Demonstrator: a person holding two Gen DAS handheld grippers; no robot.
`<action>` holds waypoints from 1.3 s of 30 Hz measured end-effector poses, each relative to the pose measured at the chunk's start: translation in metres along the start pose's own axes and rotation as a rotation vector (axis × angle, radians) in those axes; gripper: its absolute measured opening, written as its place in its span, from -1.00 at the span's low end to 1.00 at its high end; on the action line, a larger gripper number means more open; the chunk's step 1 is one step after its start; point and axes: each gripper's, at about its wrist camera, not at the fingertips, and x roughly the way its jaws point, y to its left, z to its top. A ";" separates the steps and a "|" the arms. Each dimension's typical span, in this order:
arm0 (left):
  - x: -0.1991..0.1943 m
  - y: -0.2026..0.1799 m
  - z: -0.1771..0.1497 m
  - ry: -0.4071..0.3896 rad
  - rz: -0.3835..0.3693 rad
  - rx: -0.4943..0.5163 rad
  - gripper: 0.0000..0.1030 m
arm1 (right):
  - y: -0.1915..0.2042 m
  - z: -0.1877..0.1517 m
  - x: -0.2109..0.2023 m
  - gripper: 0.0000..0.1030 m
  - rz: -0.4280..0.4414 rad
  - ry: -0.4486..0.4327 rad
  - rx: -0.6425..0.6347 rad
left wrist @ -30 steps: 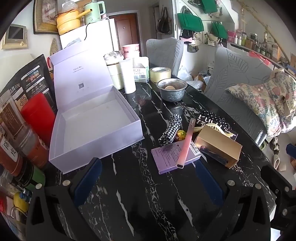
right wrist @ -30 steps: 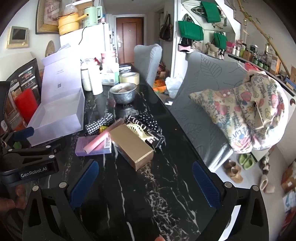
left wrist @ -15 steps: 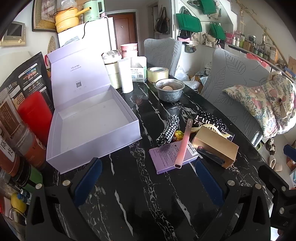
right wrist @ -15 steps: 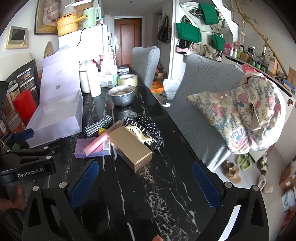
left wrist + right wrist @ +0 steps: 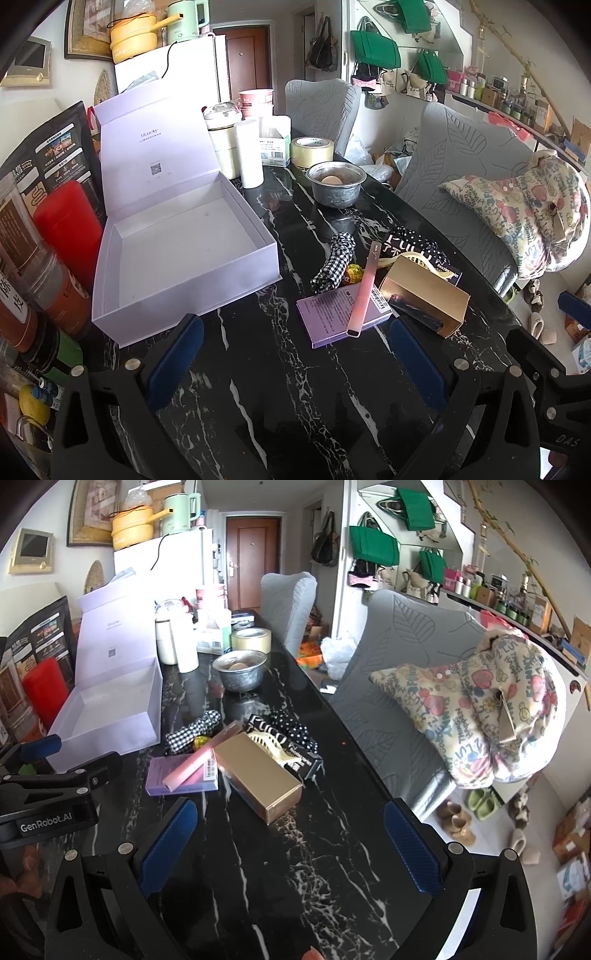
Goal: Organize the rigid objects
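Step in hand: approach, nothing packed; lilac box lies empty. Left gripper and right gripper: jaws spread, holding nothing. Next: close on pink tube atop purple carton

Your left wrist view looks down the worktop toward 12 o'clock, close above it; your right wrist view sits further toward 3 o'clock. Both share the gold box.

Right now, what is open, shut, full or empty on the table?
Lilac box: lid up, empty inside.
Metal bowl: upright, an egg inside.
Gold box: shut, lying flat.
Pink tube: lying across the purple box.
Left tool: open, empty.
Right tool: open, empty.
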 end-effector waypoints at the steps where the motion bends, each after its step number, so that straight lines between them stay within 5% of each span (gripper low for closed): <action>1: -0.001 0.000 0.000 -0.001 -0.002 0.001 1.00 | 0.000 0.000 0.000 1.00 0.002 0.003 0.002; 39: 0.008 -0.003 0.012 0.021 -0.026 0.000 1.00 | -0.009 0.004 0.016 0.97 0.053 0.002 0.027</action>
